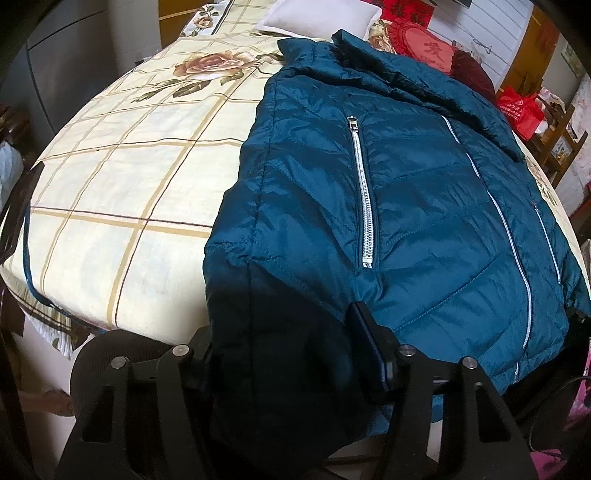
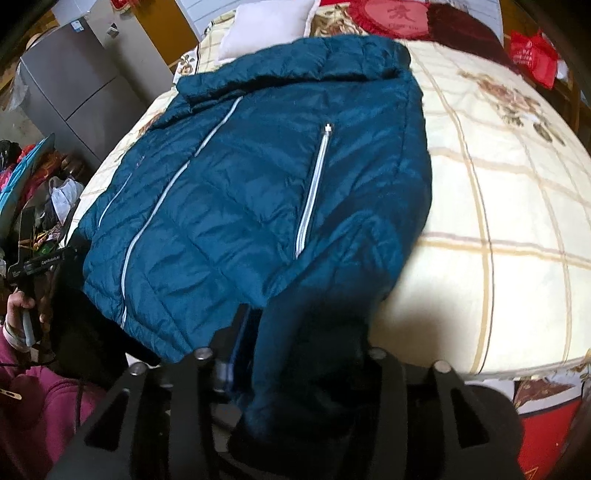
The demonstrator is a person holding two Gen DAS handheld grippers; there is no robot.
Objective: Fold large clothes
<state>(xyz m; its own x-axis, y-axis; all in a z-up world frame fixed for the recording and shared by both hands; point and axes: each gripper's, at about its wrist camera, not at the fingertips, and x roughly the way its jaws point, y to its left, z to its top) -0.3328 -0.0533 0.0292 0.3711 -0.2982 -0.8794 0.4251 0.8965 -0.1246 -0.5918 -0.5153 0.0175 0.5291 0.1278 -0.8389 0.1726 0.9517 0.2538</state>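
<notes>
A teal quilted puffer jacket [image 1: 424, 192] lies front up on the bed, collar at the far end, with silver pocket zips and a pale centre zip. It also shows in the right wrist view [image 2: 240, 177]. My left gripper [image 1: 288, 332] has the jacket's near left hem corner bunched between its fingers [image 1: 364, 325]. My right gripper [image 2: 303, 332] has the near right hem corner between its fingers [image 2: 240, 325]. Both corners hang dark and folded over the jaws, hiding the fingertips. The left gripper's body [image 2: 40, 258] shows at the left edge of the right wrist view.
The bed has a cream checked sheet [image 1: 122, 177] with rose prints. A white pillow [image 1: 317, 16] and a red heart cushion [image 1: 424, 46] lie at its head. A grey cabinet [image 2: 85, 85] stands left; a red bag [image 1: 521, 110] and wooden chair stand right.
</notes>
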